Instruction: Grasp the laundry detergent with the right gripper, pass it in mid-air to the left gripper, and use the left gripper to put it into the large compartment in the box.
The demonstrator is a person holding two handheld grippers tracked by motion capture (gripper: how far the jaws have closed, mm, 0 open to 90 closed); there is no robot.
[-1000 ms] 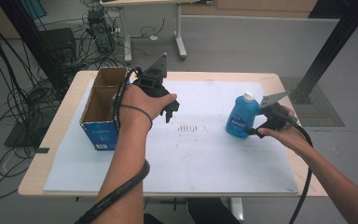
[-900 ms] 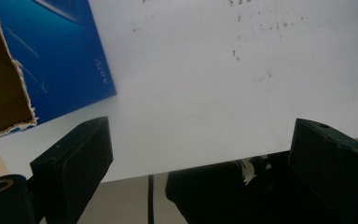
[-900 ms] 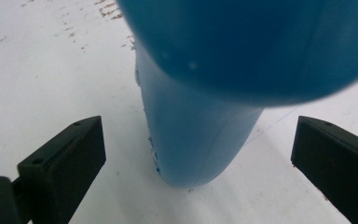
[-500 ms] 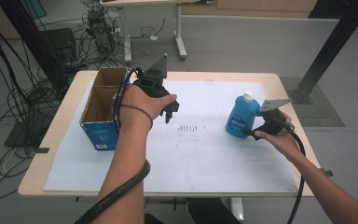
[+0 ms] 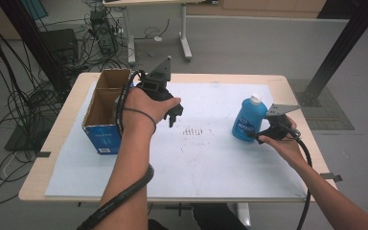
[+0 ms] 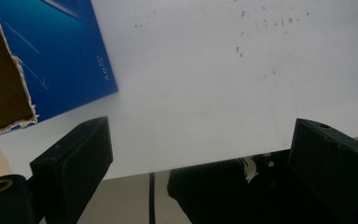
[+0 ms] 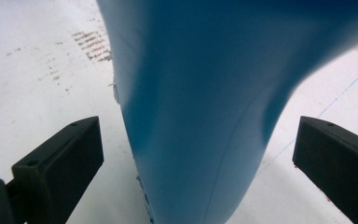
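Between the right gripper [image 7: 196, 163] jaws, spread wide: blue bottle [image 7: 223, 93], untouched. Likely smooth, slippery plastic; grip the waist. Left gripper [image 6: 200, 172] jaws apart, empty.

Both forearms are bare, with no sleeves. A thin dark band circles the left wrist [image 5: 136, 115]. The left tool [image 5: 171, 114] is black and blocky, with a grey three-cornered plate [image 5: 162, 70] on top and a thick black ribbed cable [image 5: 120, 203] trailing behind it. The right tool [image 5: 258, 135] is black too, topped by a grey plate [image 5: 280, 109], with a thinner black cable [image 5: 309, 163] behind. Each tool's jaws are matte black blocks with small screw holes.
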